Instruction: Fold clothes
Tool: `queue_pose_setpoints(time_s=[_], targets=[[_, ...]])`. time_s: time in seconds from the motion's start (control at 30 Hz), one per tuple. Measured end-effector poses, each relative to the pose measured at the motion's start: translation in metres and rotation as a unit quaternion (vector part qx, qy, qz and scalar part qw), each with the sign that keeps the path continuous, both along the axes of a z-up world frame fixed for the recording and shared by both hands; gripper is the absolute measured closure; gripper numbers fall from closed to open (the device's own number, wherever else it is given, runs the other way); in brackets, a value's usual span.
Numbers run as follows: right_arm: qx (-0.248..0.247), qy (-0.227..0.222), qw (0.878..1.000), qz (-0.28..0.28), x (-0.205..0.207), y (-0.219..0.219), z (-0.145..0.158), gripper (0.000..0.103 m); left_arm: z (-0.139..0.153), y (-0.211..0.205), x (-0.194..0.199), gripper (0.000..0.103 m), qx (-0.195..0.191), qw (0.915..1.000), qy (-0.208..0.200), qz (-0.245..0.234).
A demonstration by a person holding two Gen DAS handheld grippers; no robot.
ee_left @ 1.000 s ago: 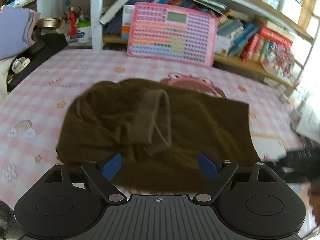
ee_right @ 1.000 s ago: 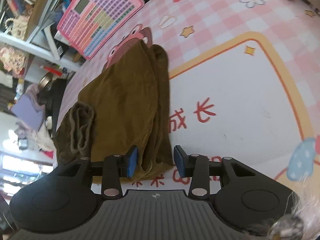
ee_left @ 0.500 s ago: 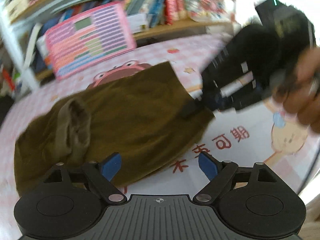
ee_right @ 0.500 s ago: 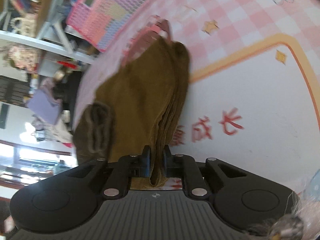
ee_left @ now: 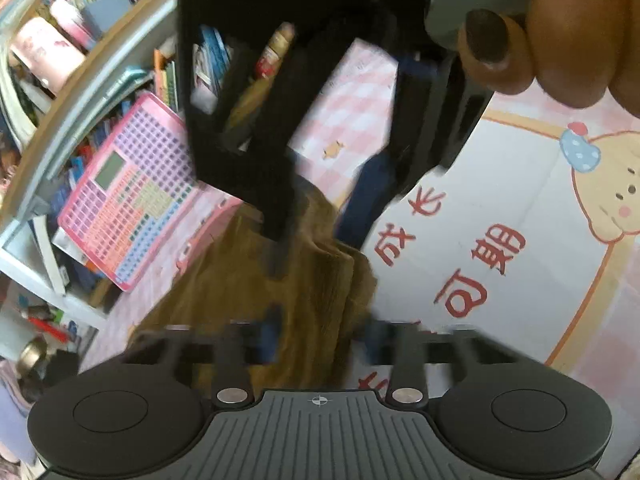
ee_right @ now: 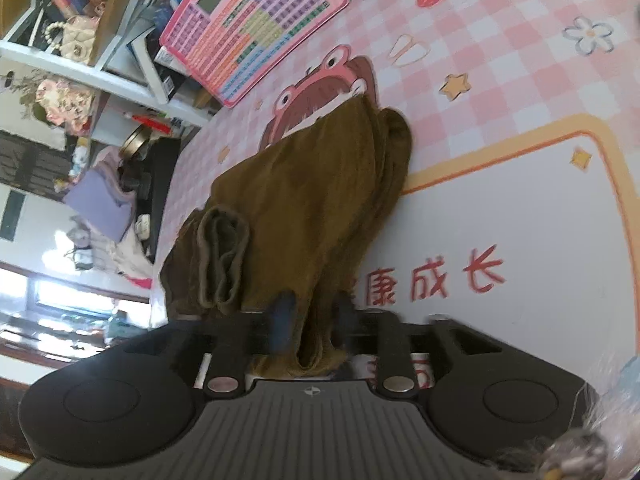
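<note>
Left gripper [ee_left: 316,340] closing around brown garment [ee_right: 304,208] edge, cloth between jaws. Right gripper [ee_right: 312,316] opening, hem between. Long axis toward 11 o'clock.

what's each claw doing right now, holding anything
left claw: closing, brown garment edge between its pads.
right claw: opening, garment fold still between its pads.

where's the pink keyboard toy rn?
The pink keyboard toy leans against the bookshelf at the far edge of the pink checkered mat, upper left in both wrist views, beyond the folded brown garment.
</note>
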State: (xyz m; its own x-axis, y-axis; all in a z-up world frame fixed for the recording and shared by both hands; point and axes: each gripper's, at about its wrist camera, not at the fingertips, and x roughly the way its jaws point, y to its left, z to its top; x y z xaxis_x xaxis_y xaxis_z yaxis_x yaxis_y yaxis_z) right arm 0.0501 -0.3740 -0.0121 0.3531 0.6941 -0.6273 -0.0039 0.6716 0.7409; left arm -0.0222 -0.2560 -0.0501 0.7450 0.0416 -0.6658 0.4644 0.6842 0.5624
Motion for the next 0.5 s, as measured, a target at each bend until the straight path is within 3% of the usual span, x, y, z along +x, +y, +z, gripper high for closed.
queue_pose_setpoints(time_s=[0.13, 0.37, 0.5], targets=[[0.02, 0.03, 0.999, -0.026, 0.009, -0.012, -0.014, 0.035, 0.012, 0.006, 0.001, 0.096, -0.027, 0.9996, -0.005, 0.008], [0.093, 0.097, 0.989, -0.063, 0.033, -0.014, -0.045, 0.035, 0.04, 0.024, 0.0, 0.096, -0.099, 0.9943, -0.004, 0.04], [0.094, 0.097, 0.988, -0.074, 0.049, -0.008, -0.048, 0.039, 0.049, 0.029, -0.009, 0.096, -0.124, 0.9911, -0.003, 0.048]])
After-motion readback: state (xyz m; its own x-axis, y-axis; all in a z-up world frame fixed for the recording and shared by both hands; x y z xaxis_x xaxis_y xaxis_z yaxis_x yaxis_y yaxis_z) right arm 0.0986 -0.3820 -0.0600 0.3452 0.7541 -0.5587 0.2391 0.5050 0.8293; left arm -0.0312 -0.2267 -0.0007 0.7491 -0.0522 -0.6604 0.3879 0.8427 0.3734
